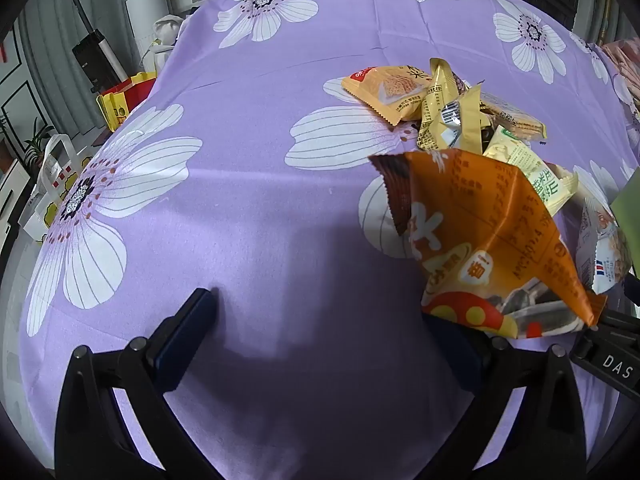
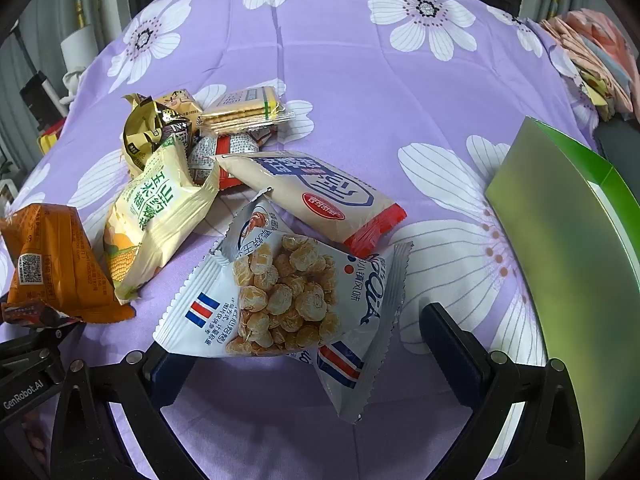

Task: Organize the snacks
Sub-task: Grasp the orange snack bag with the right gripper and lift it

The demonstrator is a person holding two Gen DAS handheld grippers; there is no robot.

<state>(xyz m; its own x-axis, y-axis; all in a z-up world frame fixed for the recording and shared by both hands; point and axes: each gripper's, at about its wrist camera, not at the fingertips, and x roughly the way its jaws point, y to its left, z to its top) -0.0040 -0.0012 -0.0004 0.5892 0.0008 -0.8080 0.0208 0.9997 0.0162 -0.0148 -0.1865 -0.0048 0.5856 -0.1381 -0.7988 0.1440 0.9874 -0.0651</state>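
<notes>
Crinkly foil and plastic everywhere — the snack pile (image 2: 224,184) sits mid-counter on a soft purple cloth (image 1: 248,208) printed with big white flowers. There's a glossy orange packet (image 1: 496,240) with a sawtooth edge, a pale yellow corn-snack bag (image 2: 160,216), a long cream bag with a red end (image 2: 316,196), a clear-wrapped stack of crackers (image 2: 244,110) and a crumpled gold wrapper (image 2: 146,128). Closest to the right claw (image 2: 304,344) is a white bag with a see-through window (image 2: 288,300) showing knobbly round puffs.

A smooth green box (image 2: 568,232) stands at the right edge, folded fabric (image 2: 592,60) behind it. Room's cluttered — a vacuum (image 1: 88,44) and bags off to the left.

Left claw (image 1: 328,332) is spread wide, nothing between its blue pads; the orange packet overlaps its right finger. Right claw is wide apart too, the puff bag lying between the fingers, ungripped.
</notes>
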